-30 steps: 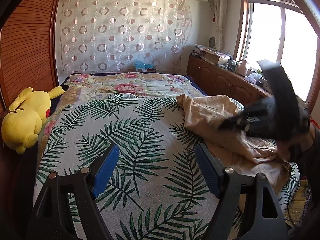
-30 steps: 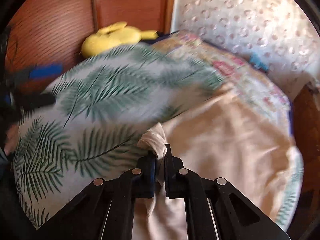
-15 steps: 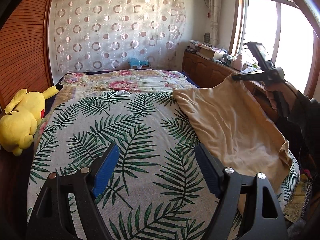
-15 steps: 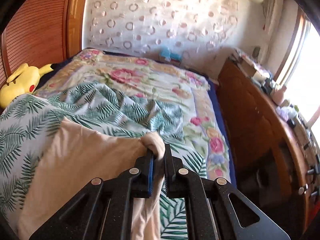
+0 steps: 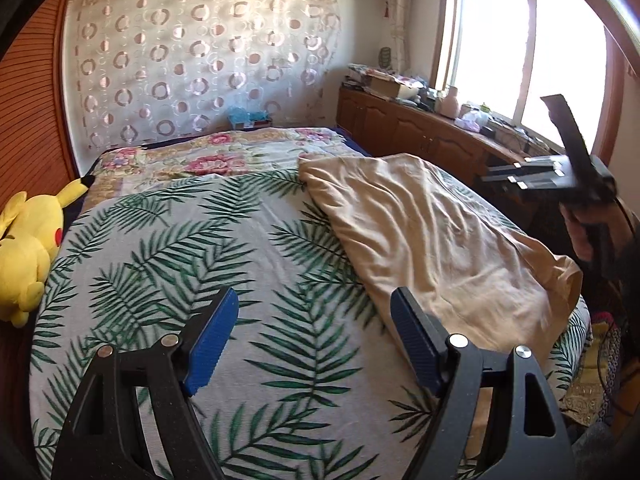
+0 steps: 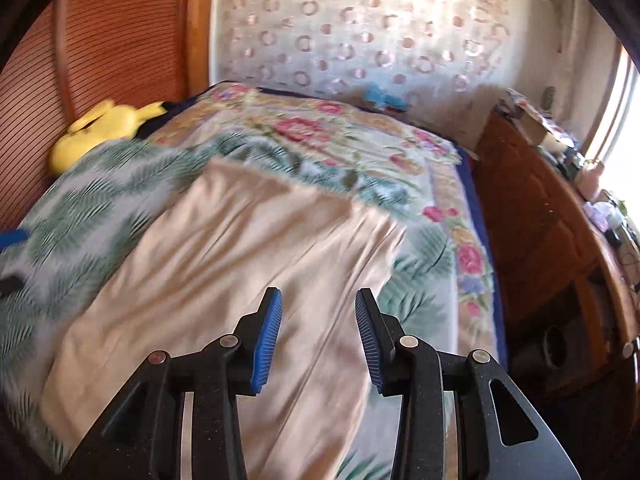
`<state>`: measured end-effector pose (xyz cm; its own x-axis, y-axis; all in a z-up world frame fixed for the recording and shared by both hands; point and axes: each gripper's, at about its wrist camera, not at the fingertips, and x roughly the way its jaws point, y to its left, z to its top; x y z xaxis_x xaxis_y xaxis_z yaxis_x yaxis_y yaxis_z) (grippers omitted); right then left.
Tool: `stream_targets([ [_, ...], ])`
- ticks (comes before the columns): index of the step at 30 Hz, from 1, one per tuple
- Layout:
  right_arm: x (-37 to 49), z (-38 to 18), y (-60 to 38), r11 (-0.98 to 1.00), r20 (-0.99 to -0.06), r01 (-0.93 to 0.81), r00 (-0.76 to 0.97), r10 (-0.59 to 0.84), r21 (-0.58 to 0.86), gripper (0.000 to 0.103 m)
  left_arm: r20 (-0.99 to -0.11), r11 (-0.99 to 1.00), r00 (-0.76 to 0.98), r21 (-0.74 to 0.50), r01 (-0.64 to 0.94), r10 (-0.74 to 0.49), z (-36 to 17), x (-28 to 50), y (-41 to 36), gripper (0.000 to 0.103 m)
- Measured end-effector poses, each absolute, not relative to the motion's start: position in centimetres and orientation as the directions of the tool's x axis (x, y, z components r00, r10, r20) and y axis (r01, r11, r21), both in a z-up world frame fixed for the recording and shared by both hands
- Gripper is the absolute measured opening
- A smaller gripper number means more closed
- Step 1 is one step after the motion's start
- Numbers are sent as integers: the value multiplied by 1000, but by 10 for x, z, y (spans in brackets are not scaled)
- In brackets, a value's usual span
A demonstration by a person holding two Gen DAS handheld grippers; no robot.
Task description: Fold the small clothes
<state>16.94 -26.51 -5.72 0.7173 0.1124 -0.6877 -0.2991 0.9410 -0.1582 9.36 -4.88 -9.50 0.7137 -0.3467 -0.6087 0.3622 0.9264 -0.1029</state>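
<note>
A beige garment (image 5: 432,232) lies spread out on the right side of the bed (image 5: 200,264), its near end hanging over the bed's edge. It also shows in the right wrist view (image 6: 240,264). My left gripper (image 5: 314,332) is open and empty above the palm-leaf bedspread, left of the garment. My right gripper (image 6: 318,332) is open and empty above the garment's near part. In the left wrist view the right gripper (image 5: 492,174) is held off the bed's right side, above the garment's edge.
A yellow plush toy (image 5: 24,248) lies at the bed's left edge by the wooden wall. A wooden sideboard (image 5: 420,132) with clutter runs along the right under the window. A floral quilt (image 5: 224,156) covers the bed's far end.
My right gripper lifted the garment's corner, spread it over the bed, then opened and let it go. The garment now lies flat. My left gripper stayed open in place.
</note>
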Motion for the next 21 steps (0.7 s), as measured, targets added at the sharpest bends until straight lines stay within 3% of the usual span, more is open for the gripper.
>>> stream_targets([
  [6, 108, -82, -277, 935, -702, -330, 697, 146, -133, 40, -623, 908, 689, -89, 409, -371, -96, 88, -70, 79],
  [21, 32, -94, -330, 979, -715, -206, 685, 139, -7, 42, -657, 888, 650, -67, 454, -382, -105, 83, -95, 79],
])
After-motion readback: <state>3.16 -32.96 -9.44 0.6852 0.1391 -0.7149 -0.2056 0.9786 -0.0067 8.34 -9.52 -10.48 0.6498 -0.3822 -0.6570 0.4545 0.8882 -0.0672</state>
